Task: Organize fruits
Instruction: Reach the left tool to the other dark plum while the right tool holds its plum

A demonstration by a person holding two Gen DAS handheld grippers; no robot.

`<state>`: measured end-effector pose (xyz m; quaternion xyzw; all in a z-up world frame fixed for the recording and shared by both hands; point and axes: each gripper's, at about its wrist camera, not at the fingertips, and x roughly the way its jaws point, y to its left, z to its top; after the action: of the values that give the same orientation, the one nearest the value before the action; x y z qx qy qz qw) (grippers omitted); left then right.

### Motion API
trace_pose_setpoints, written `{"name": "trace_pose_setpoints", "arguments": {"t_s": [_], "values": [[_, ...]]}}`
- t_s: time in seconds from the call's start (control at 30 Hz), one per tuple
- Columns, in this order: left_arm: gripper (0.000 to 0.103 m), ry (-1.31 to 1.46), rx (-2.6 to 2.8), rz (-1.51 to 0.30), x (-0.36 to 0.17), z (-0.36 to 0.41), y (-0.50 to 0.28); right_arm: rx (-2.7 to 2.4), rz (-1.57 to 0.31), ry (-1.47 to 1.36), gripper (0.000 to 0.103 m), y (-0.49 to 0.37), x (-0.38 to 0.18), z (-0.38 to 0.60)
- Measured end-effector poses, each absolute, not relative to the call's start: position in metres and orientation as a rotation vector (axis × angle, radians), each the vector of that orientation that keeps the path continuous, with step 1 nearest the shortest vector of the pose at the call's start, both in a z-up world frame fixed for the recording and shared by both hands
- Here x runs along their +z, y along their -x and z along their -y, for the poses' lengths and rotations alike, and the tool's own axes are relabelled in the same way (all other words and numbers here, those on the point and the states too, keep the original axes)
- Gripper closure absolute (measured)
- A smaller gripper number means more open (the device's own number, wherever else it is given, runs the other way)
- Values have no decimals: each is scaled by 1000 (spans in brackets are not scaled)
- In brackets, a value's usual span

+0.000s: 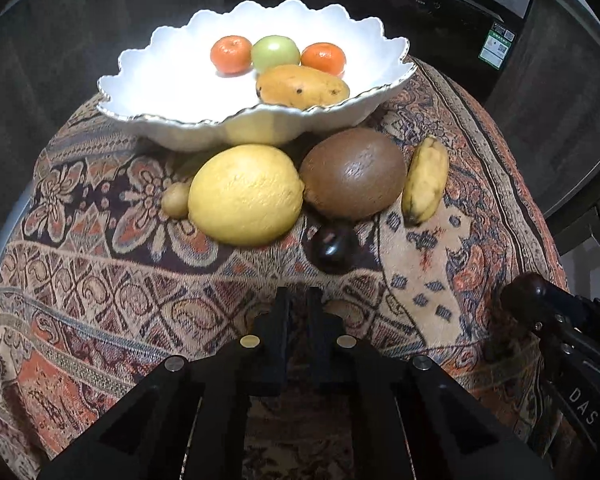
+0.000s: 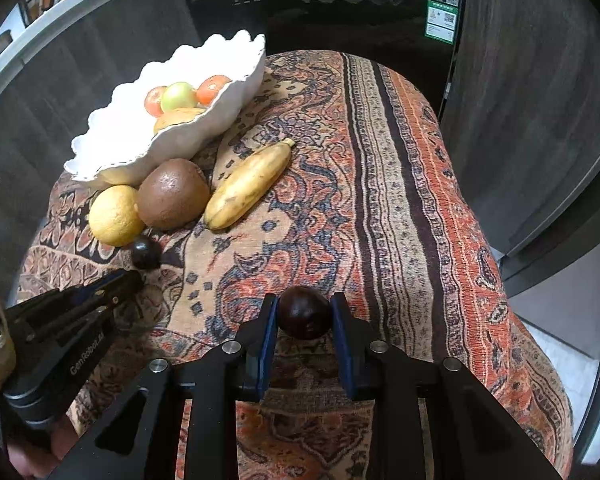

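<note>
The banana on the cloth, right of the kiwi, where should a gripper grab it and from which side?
Grip the banana across its thick middle, coming from above with the jaws straddling its narrow width. It lies flat and long on the cloth, its right side open, and only the kiwi sits close on its left.

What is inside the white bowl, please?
The bowl holds two oranges, a green fruit and a mango. The front rim hides the mango's lower edge.
</note>
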<state>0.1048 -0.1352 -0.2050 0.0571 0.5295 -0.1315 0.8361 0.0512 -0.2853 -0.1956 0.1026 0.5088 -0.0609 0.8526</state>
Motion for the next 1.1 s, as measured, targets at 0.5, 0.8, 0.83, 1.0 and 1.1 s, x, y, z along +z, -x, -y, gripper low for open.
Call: {"name": "trace_pose_setpoints", "arguments": {"t_s": [0.5, 0.8, 0.83, 1.0, 1.1], "values": [[73, -45, -282, -1088, -201, 148, -118, -141, -1071, -233, 75, -49, -196, 292], [73, -36, -239, -1058, -208, 159, -132, -140, -1075, -252, 75, -51, -202, 298], [73, -35, -238, -1058, -208, 159, -132, -139, -1076, -255, 75, -51, -203, 299], [73, -30, -230, -1068, -212, 162, -136, -138, -1081, -257, 75, -52, -206, 299], [73, -52, -226, -1059, -213, 164, -135, -140, -1086, -260, 75, -52, -208, 299]]}}
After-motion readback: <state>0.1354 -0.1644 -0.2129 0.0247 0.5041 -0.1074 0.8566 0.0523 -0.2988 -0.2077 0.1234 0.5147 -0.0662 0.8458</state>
